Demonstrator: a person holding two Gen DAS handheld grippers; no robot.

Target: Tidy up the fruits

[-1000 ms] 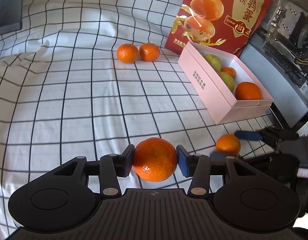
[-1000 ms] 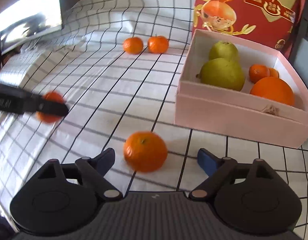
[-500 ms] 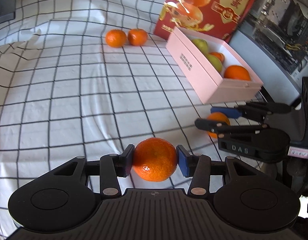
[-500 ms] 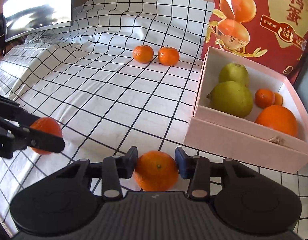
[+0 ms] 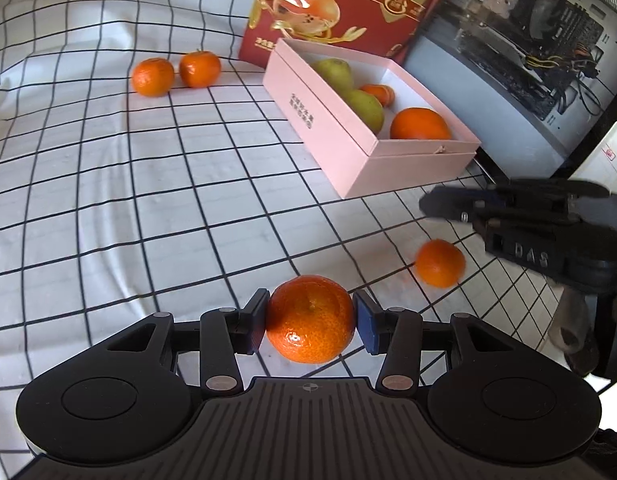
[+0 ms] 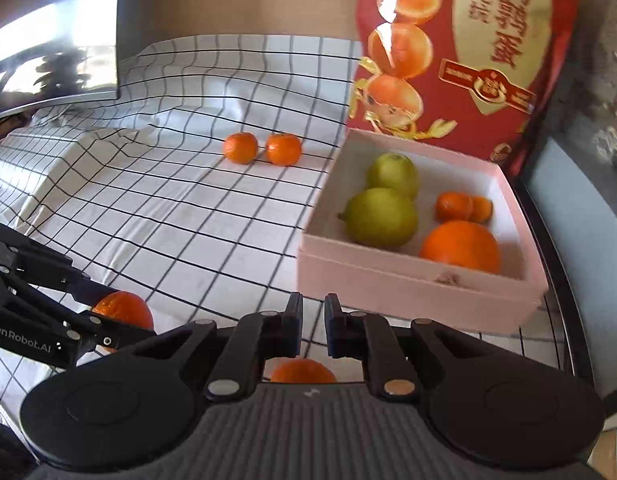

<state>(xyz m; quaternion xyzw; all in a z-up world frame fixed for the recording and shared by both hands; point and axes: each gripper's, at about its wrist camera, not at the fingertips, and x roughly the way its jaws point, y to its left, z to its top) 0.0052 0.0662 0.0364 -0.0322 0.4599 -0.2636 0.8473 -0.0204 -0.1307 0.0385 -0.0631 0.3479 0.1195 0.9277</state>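
Note:
My left gripper (image 5: pixel 310 322) is shut on a mandarin (image 5: pixel 310 320) and holds it above the checked cloth. My right gripper (image 6: pixel 311 322) is shut and empty; a loose mandarin (image 6: pixel 302 372) lies on the cloth below it, behind the fingers. That mandarin also shows in the left wrist view (image 5: pixel 440 263), under the raised right gripper (image 5: pixel 508 204). The pink box (image 5: pixel 348 140) holds two green pears (image 6: pixel 382 216), a large orange (image 6: pixel 462 246) and small mandarins (image 6: pixel 462 206). Two more mandarins (image 6: pixel 262 148) lie on the cloth at the back.
A red snack bag (image 6: pixel 464 52) stands behind the box. A monitor (image 6: pixel 52 44) is at the back left. An open computer case (image 5: pixel 528 32) stands to the right of the box. The checked cloth (image 5: pixel 148 200) covers the table.
My right gripper lost its mandarin: the fingers closed together, the gripper rose, and the fruit now lies on the cloth below. My left gripper has kept its mandarin and turned toward the box.

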